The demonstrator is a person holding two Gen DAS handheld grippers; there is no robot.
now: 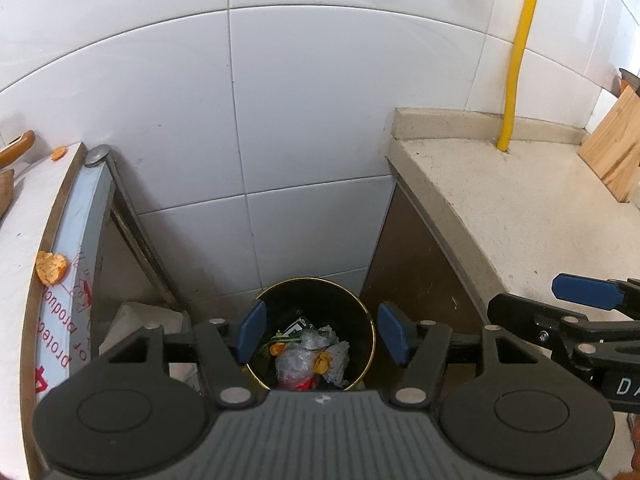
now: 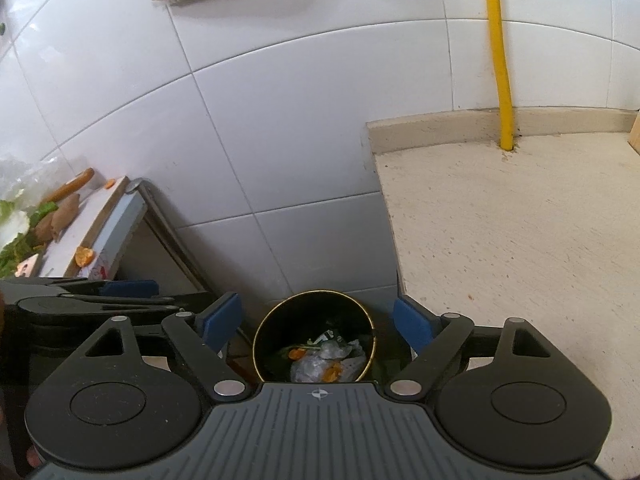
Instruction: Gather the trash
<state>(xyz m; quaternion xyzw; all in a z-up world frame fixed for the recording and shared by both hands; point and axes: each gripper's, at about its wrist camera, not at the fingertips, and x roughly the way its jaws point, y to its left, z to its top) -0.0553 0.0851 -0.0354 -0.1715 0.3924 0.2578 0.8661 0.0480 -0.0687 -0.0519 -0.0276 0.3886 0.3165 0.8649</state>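
Observation:
A black trash bin with a gold rim [image 1: 316,292] [image 2: 316,304] stands on the floor against the tiled wall, between a white board and a counter. Crumpled plastic and orange peel [image 1: 296,364] [image 2: 316,364] lie inside it. My left gripper [image 1: 322,332] hangs above the bin, open, with nothing between its blue pads. Beside it my right gripper [image 2: 318,324] is also over the bin, open wide and empty. A piece of orange peel [image 1: 50,268] [image 2: 85,257] lies on the edge of the white board at the left. A smaller orange scrap [image 1: 59,154] [image 2: 109,183] sits at the board's far corner.
A beige stone counter [image 1: 520,208] [image 2: 520,220] lies to the right, with a yellow pipe [image 1: 516,60] [image 2: 498,52] rising from its back. A wooden board [image 1: 616,148] leans at the far right. Sweet potatoes [image 2: 60,212], a carrot [image 2: 72,186] and greens crowd the left board.

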